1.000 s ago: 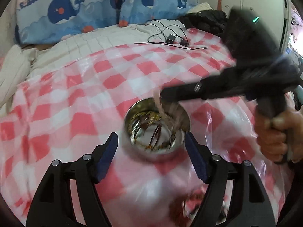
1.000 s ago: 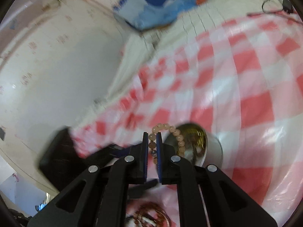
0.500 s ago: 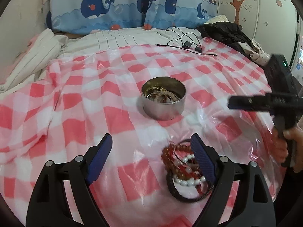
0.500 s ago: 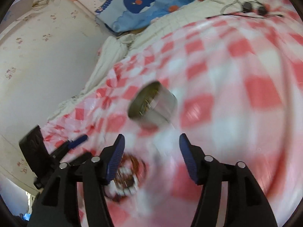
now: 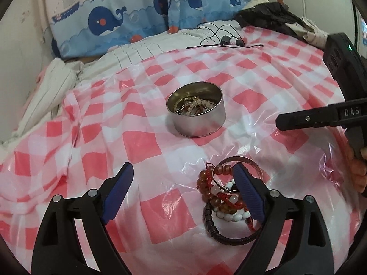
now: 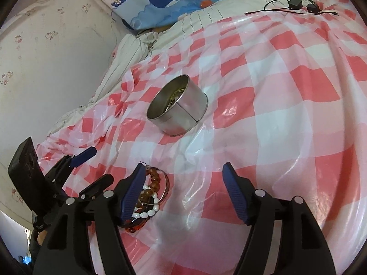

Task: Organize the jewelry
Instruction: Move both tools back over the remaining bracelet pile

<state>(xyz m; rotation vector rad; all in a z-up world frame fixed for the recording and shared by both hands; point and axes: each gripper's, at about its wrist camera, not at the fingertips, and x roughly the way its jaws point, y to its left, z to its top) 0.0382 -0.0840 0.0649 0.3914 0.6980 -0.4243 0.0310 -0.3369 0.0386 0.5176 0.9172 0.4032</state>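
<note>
A round metal tin [image 5: 196,108] holding several bracelets, one with pale beads, stands on the red-and-white checked plastic sheet [image 5: 142,142]; it also shows in the right wrist view [image 6: 177,108]. A pile of bracelets [image 5: 226,194] with brown, white and red beads, a metal bangle and a dark cord lies nearer, partly behind my left gripper's right finger. My left gripper [image 5: 183,194] is open and empty above the sheet. My right gripper [image 6: 184,194] is open and empty, with the pile [image 6: 149,197] by its left finger. It shows at the right of the left view [image 5: 321,119].
A whale-print pillow [image 5: 137,23] and white bedding [image 5: 57,84] lie behind the sheet. Black cables and chargers [image 5: 226,39] rest at the far edge. Dark clothing [image 5: 270,16] lies at the back right. A wall [image 6: 45,57] runs along the left.
My right gripper opened and dropped the pale bead bracelet into the tin, then drew back. My left gripper also pulled back from the tin, bringing the bracelet pile into view.
</note>
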